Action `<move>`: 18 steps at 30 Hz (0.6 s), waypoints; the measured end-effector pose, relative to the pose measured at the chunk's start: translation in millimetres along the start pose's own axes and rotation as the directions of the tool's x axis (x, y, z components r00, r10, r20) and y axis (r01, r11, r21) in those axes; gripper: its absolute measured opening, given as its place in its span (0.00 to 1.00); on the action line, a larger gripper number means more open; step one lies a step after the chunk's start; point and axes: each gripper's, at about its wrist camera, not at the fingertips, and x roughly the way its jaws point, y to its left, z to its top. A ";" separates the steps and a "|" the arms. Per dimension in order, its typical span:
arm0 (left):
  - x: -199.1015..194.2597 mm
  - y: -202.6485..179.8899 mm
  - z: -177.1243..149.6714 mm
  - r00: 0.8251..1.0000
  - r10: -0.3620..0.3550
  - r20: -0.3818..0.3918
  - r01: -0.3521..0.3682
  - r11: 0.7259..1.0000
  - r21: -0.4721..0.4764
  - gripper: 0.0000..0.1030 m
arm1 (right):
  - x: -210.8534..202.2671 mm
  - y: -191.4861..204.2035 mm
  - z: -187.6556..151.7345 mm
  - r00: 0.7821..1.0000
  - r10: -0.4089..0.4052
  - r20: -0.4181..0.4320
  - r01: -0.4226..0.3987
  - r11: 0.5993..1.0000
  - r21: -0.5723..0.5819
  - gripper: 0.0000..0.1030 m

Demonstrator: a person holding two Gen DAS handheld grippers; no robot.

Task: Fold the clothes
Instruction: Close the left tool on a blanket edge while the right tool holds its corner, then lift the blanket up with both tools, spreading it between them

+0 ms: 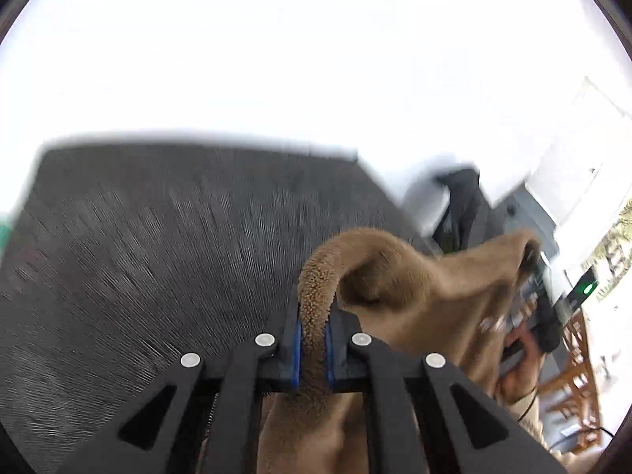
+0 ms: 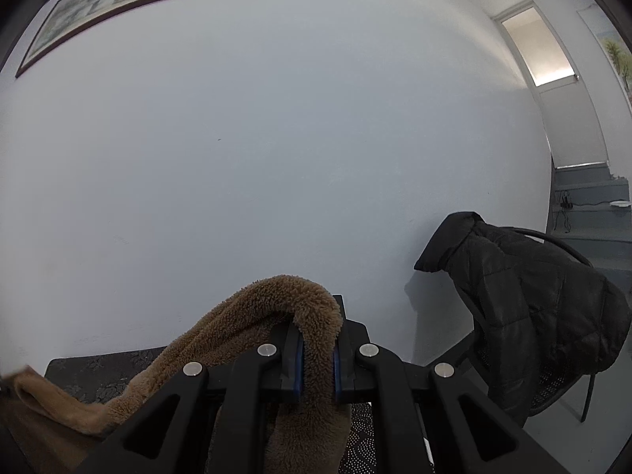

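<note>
Brown fleece garment [image 1: 414, 288]: plush, nubby pile, soft rolled hem. Left tool [image 1: 313, 345] clamps one hem fold between blue-padded black jaws, raised over the dark woven tabletop [image 1: 158, 237]; right tool [image 2: 316, 363] pinches another fold. Quilted black jacket [image 2: 533, 308] drapes a chair nearby.

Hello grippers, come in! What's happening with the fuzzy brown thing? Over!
Left gripper shut on brown fleece. Right gripper shut on it too. Fleece lifted over dark table. Nothing in the way.
</note>
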 end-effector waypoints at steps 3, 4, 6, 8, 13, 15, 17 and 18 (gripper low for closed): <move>-58.7 -13.5 13.6 0.986 0.038 0.164 -0.042 0.999 0.020 0.09 | -15.9 13.3 16.0 0.998 0.034 0.056 -0.033 0.999 -0.020 0.10; -78.1 -16.8 15.9 0.976 0.047 0.213 -0.053 0.998 0.022 0.09 | -25.2 19.2 24.0 0.995 0.052 0.086 -0.050 0.998 -0.025 0.10; -115.4 -17.2 24.3 0.949 0.061 0.309 -0.071 0.997 0.022 0.09 | -45.9 30.7 42.8 0.984 0.088 0.156 -0.082 0.996 -0.043 0.10; -154.4 -22.1 27.5 0.910 0.071 0.407 -0.091 0.995 0.030 0.09 | -67.6 40.7 65.7 0.965 0.121 0.232 -0.110 0.992 -0.059 0.10; -256.3 -65.2 11.7 0.761 0.058 0.647 -0.137 0.988 0.073 0.09 | -124.9 54.8 130.4 0.886 0.182 0.426 -0.161 0.983 -0.086 0.10; -295.8 -84.0 1.5 0.691 0.056 0.720 -0.175 0.980 0.091 0.09 | -153.1 60.6 154.5 0.838 0.198 0.508 -0.161 0.980 -0.115 0.10; -330.5 -99.6 -7.7 0.627 0.053 0.777 -0.209 0.972 0.103 0.09 | -182.7 66.9 176.0 0.784 0.203 0.586 -0.147 0.979 -0.143 0.10; -346.4 -107.2 -12.0 0.595 0.049 0.802 -0.224 0.969 0.107 0.09 | -197.9 71.9 184.9 0.757 0.202 0.622 -0.133 0.979 -0.157 0.10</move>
